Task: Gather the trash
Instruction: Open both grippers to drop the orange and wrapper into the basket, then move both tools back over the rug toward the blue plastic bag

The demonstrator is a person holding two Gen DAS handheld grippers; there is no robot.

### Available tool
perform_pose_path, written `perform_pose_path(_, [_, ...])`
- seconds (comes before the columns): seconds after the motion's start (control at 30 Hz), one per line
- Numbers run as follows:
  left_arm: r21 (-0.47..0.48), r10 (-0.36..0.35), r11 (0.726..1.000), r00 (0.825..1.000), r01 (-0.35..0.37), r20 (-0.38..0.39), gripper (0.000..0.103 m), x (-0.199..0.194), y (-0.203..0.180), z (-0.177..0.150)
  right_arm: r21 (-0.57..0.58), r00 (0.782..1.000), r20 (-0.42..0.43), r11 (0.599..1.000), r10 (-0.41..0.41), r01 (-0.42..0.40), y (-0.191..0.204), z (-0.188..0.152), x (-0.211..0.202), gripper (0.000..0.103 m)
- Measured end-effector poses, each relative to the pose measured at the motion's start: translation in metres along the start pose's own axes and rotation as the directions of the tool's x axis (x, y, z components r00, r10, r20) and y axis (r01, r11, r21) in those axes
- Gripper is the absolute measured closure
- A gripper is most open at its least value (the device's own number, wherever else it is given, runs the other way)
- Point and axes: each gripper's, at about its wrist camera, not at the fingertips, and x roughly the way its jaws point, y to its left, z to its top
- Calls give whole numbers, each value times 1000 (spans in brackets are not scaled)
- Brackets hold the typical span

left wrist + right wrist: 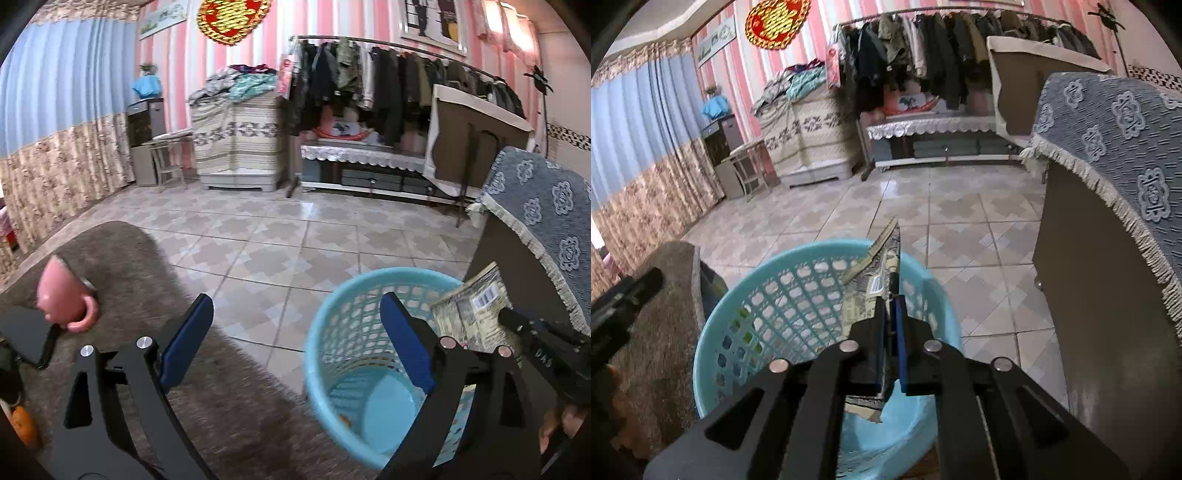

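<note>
over the blue plastic basket (783, 295) on the tiled floor (960, 221), my right gripper (891, 314) has its blue pads drawn close together, with a flattened printed carton (871, 280) standing between them. the pads look only just parted, so i cannot tell whether they press on the carton. the carton's top edge sticks up above the far rim of the basket, and its lower end hangs down inside, above the pale blue bottom.

from my left side, my left gripper (295, 343) stands wide apart with nothing between its pads, one finger over the brown rug (122, 266) and the other over the basket's (354, 325) open mouth. the carton (476, 306), with a barcode on it, shows at the basket's right edge, beside the right gripper's (517, 325) dark tip.

a pink mug (62, 295) lies tipped on the rug to the left, next to a black flat object (26, 336). a small orange scrap (345, 419) lies in the basket's bottom.
</note>
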Motion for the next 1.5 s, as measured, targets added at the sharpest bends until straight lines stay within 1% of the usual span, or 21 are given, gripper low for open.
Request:
perform_pose_path(0.03, [-4, 8, 1000, 1000, -8, 2, 13, -4, 3, 0, -3, 1000, -3, 1000, 5, -5, 2, -1, 1, 63])
perform_pose_path(0.07, [-9, 17, 1000, 1000, -17, 5, 13, -8, 7, 0, -10, 1000, 2, 1000, 4, -4, 5, -2, 1, 45])
perform_pose_path(0.17, [-8, 50, 999, 999, -50, 17, 12, -22, 17, 0, -32, 1000, 10, 999, 1, -1, 12, -2, -2, 39])
perform_pose_path(0.2, [-9, 57, 998, 998, -57, 21, 12, -27, 19, 0, -31, 1000, 16, 1000, 2, -2, 13, -2, -4, 32])
perform_pose_path(0.3, [-25, 76, 997, 996, -75, 39, 9, -45, 30, 1, -48, 999, 47, 999, -17, 20, 19, -2, -13, 21])
perform_pose_path(0.37, [-41, 103, 994, 993, -101, 54, 7, -62, 42, -1, -66, 998, 61, 997, -30, 34, 25, -2, -17, 16])
perform_pose_path(0.6, [-88, 174, 982, 982, -167, 78, 6, -113, 78, -11, -156, 995, 104, 988, 11, 5, 60, -10, -44, 10])
perform_pose_path(0.7, [-99, 221, 972, 972, -213, 81, 6, -134, 95, -18, -188, 991, 127, 982, 43, -19, 77, -15, -59, 10])
perform_pose_path(0.83, [-133, 274, 956, 958, -263, 78, 6, -165, 123, -32, -213, 984, 142, 974, 104, -72, 97, -23, -78, 9])
perform_pose_path(0.93, [-152, 323, 939, 944, -309, 74, 6, -190, 145, -45, -249, 980, 135, 962, 146, -109, 116, -31, -88, 9])
perform_pose_path(1.03, [-172, 377, 916, 924, -362, 67, 5, -217, 170, -59, -293, 976, 135, 948, 169, -124, 131, -39, -96, 9])
perform_pose_path(1.2, [-194, 437, 888, 897, -417, 71, 5, -256, 202, -80, -339, 965, 115, 922, 237, -186, 159, -52, -113, 9])
perform_pose_path(1.33, [-216, 467, 869, 882, -445, 60, 5, -277, 223, -96, -373, 956, 97, 901, 277, -223, 180, -66, -126, 9])
perform_pose_path(1.4, [-228, 493, 853, 868, -470, 57, 5, -286, 233, -104, -391, 953, 87, 890, 292, -237, 191, -74, -131, 9])
perform_pose_path(1.5, [-245, 510, 839, 859, -486, 43, 6, -295, 248, -115, -423, 949, 70, 870, 308, -251, 207, -86, -138, 9])
